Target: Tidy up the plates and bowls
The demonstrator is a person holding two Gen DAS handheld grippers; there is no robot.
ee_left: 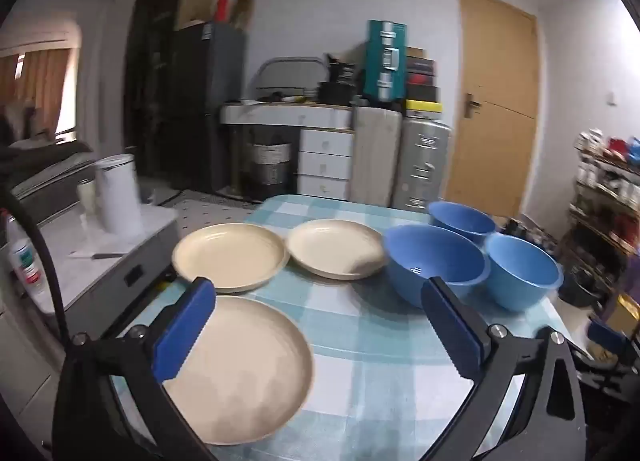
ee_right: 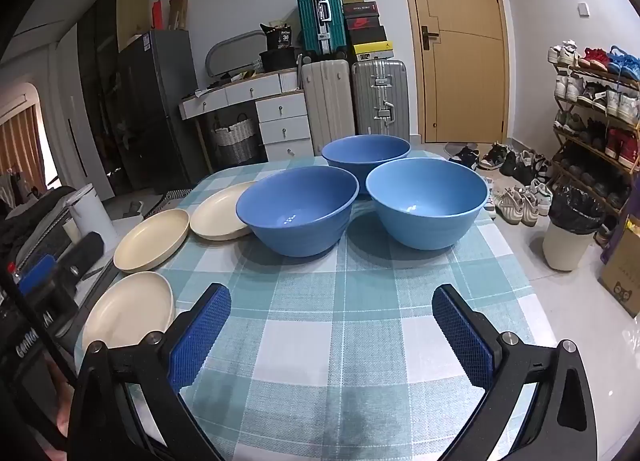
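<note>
Plates [ee_left: 230, 255]: three cream, round, shallow, smooth, on the table's left side; left one overhangs the edge. Three glossy blue bowls [ee_right: 298, 213] clustered far right, rims nearly touching. Checked cloth [ee_right: 340, 301] bare in front. Left gripper [ee_left: 316, 325] and right gripper [ee_right: 332, 335] both spread wide, holding nothing.

Evenly lit indoors, with soft shadows on the tablecloth [ee_right: 360, 301] and small glints inside the blue bowls [ee_right: 298, 209]. Blurred throughout in the left view, sharp in the right; curved, dark-cornered edges in both
</note>
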